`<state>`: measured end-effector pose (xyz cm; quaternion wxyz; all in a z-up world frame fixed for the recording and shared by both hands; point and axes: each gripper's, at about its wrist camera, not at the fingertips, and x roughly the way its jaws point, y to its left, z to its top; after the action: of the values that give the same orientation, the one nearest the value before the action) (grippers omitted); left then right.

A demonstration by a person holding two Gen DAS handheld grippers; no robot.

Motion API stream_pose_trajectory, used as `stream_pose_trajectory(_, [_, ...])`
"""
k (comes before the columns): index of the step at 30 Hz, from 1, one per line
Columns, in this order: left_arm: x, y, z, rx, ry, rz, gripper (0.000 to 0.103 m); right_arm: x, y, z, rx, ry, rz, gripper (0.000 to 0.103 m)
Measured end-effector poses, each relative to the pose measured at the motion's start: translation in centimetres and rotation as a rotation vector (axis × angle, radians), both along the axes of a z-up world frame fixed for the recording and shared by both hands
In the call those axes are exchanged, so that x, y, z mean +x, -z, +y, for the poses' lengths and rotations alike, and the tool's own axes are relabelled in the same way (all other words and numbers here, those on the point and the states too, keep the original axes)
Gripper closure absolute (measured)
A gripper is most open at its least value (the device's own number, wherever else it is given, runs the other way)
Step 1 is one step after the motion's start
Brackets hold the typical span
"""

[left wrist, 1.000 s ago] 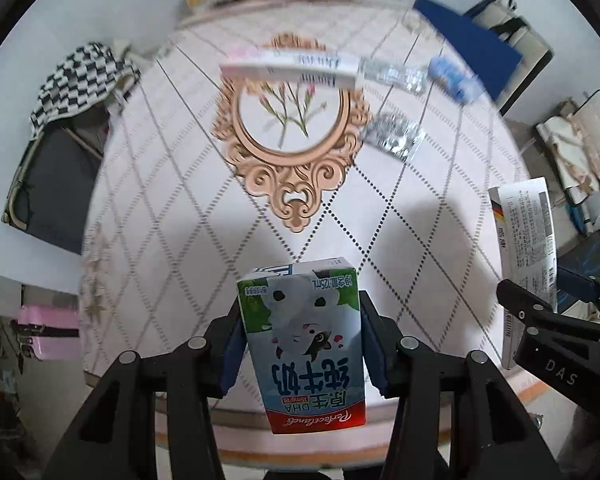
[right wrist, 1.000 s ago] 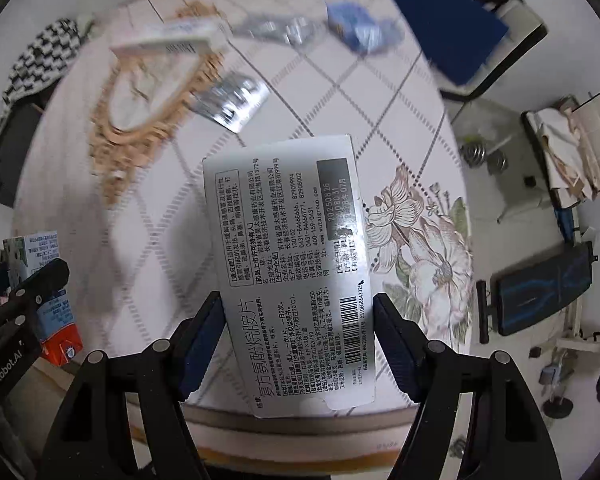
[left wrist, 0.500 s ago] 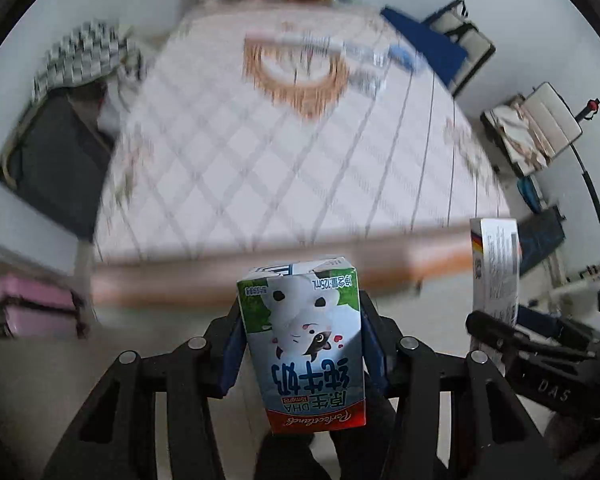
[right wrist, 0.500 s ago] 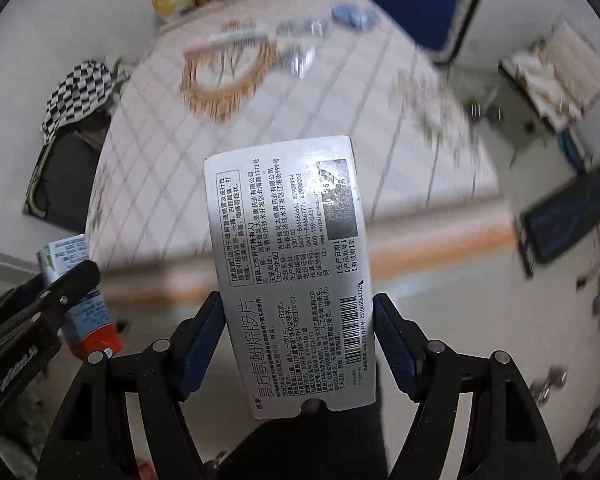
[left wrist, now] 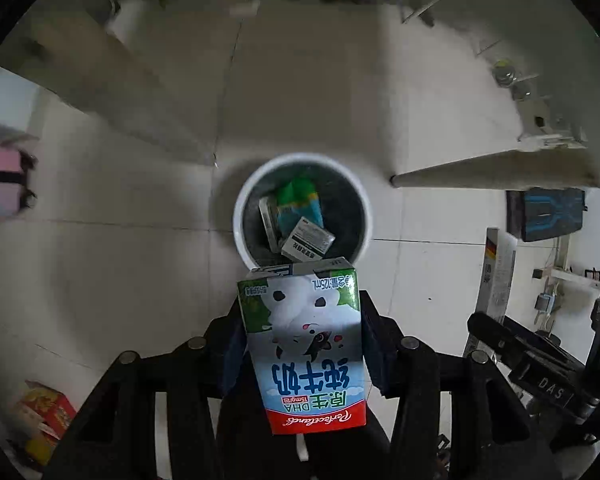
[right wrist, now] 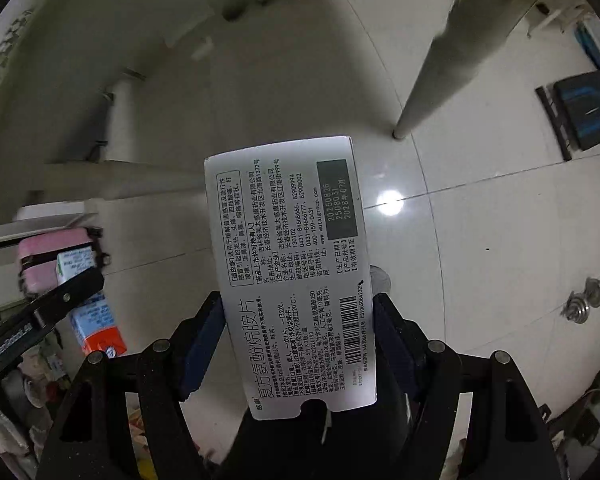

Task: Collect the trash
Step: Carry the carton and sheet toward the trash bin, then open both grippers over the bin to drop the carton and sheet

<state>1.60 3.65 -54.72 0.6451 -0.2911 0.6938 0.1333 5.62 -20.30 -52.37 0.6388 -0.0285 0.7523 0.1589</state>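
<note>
Left gripper [left wrist: 300, 344]: we hold it clamped on a small milk carton [left wrist: 302, 344], gripped at both side panels, print upside down, the far end tipped toward the floor.

Right gripper [right wrist: 298, 344]: clamped on a flat white medicine box [right wrist: 290, 280], held by its narrow edges, most of its length standing out past the fingers.

Trash bin [left wrist: 302, 208]: round, white rim, dark liner, on the tiled floor ahead of and below the milk carton. It already holds several discarded boxes, green and grey among them, piled toward the middle.

Position: in the left view the carton's far edge overlaps the bin's near rim, so we judge the carton is at the near side of the opening, not over its middle. The right view shows only bare floor tiles and a table leg [right wrist: 432, 64]; the bin does not appear there.

Hazards, as we judge them:
- Releasing the carton now may land it on the rim and tip it onto the floor.
- The medicine box, let go from here, would miss altogether.
- A flat, light box may flutter sideways as it falls.
- The pile inside could bounce a falling item out.
</note>
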Motion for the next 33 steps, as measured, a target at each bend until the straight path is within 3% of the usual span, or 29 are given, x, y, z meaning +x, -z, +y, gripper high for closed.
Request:
stream_pose_trajectory(5, [1.3,12.0,0.6,-0.096,-0.021,0.047,0.053,1.7,11.6,0.9,0.024,-0.011,0.024,0.027])
stream_pose_trajectory(6, [1.5,13.4,0.6,-0.092,-0.017,0.047,0.046,1.9,13.4,1.2,0.036,-0.022,0.034,0.027])
stream_pose_trajectory(7, [1.6,14.6,0.8,-0.084,-0.015,0.045,0.039,2.1,15.4,1.6,0.053,-0.029,0.043,0.027])
stream_pose_trajectory(9, [1.7,16.1,1.4,-0.059,-0.021,0.047,0.011,2.4,19.4,2.4,0.085,-0.049,0.063,0.027])
stream_pose_trajectory(11, [1.5,16.7,1.8,-0.037,-0.03,0.059,0.006,2.4,22.2,3.0,0.107,-0.067,0.087,0.019])
stream_pose_trajectory(12, [1.3,16.7,1.8,-0.019,-0.034,0.061,0.006,2.6,23.2,3.4,0.123,-0.073,0.093,0.004])
stream_pose_trajectory(13, [0.6,16.5,2.0,0.004,-0.035,0.065,0.006,2.6,23.9,3.9,0.129,-0.077,0.092,0.0])
stream_pose_trajectory(16, [-0.4,14.8,2.1,0.094,-0.021,0.061,0.006,2.3,24.1,3.9,0.116,-0.097,0.058,0.0])
stream_pose_trajectory(21, [-1.0,10.0,1.1,0.228,0.015,0.05,0.006,1.7,21.8,3.7,0.016,-0.134,-0.005,0.0])
stream_pose_trajectory(24, [-1.5,7.8,0.6,0.24,0.02,0.034,0.006,1.4,19.2,3.8,-0.058,-0.163,-0.052,0.0])
stream_pose_trajectory(33, [-2.8,2.1,-1.0,0.251,0.012,0.014,0.006,0.3,11.6,2.9,-0.091,-0.186,-0.115,0.0])
